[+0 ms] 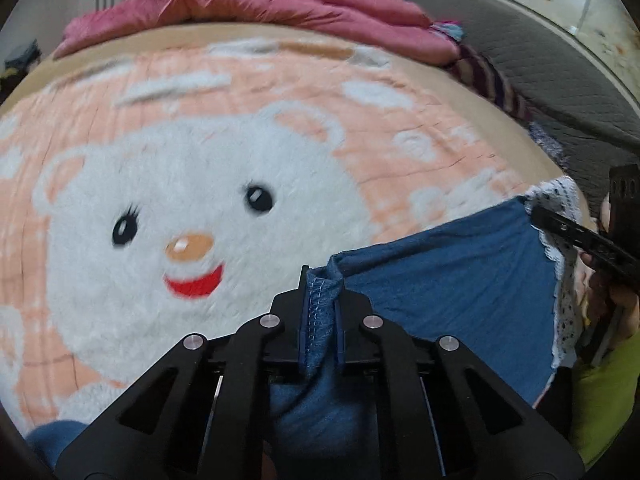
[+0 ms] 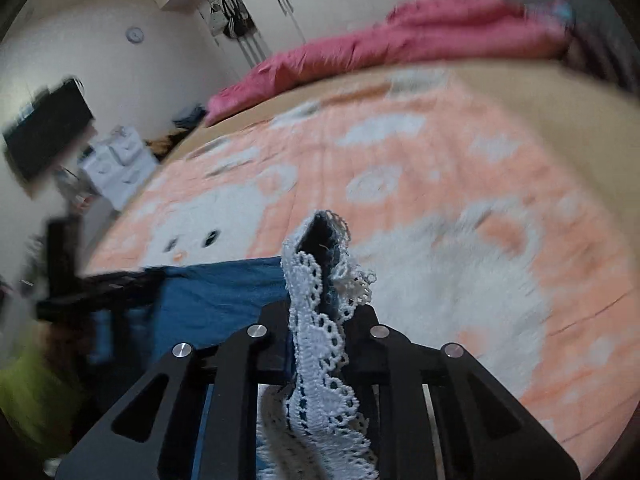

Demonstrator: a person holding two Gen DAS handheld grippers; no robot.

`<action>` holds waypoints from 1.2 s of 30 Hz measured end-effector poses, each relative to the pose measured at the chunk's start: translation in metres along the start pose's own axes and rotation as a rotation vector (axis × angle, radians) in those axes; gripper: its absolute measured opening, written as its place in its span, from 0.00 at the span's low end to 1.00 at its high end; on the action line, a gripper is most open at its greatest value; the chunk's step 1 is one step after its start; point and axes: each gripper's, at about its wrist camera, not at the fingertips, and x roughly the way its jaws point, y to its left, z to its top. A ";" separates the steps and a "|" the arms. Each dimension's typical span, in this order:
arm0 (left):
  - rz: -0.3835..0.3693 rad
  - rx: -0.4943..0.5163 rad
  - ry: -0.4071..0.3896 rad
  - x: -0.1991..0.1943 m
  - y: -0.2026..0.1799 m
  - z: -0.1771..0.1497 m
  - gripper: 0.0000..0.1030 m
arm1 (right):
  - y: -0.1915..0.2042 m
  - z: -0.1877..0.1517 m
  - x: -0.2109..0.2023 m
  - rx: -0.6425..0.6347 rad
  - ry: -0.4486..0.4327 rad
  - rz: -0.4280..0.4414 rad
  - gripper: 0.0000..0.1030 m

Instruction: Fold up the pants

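Left wrist view shows the left gripper (image 1: 320, 300) pinching a stitched edge of the blue pants (image 1: 452, 276) tight between its jaws. Just past it, the pants stretch across to the right gripper (image 1: 538, 216), which holds their white lace trim (image 2: 316, 320). Under the pants lies a fuzzy bear blanket (image 1: 192, 184) on the bed. Far behind the blanket sits a pink quilt (image 1: 248, 4).

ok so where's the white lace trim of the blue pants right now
In the right wrist view the white lace trim is pinched in the right tool, lower centre, above the peach bear-print blanket; the blue denim pants stretch left.
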 end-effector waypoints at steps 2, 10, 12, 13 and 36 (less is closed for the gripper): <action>0.057 0.050 -0.007 0.005 -0.010 0.005 0.03 | 0.005 0.004 0.005 -0.050 0.003 -0.065 0.15; 0.162 0.059 0.046 0.047 -0.007 -0.007 0.12 | -0.012 -0.002 0.060 -0.105 0.183 -0.256 0.48; 0.176 0.059 0.039 0.049 -0.005 -0.007 0.14 | -0.018 -0.004 0.059 -0.078 0.183 -0.238 0.48; 0.180 0.050 0.035 0.047 -0.003 -0.006 0.17 | -0.022 -0.003 0.055 -0.060 0.172 -0.229 0.51; 0.237 0.051 -0.027 -0.030 -0.017 -0.114 0.49 | 0.014 -0.034 0.044 -0.222 0.272 -0.133 0.53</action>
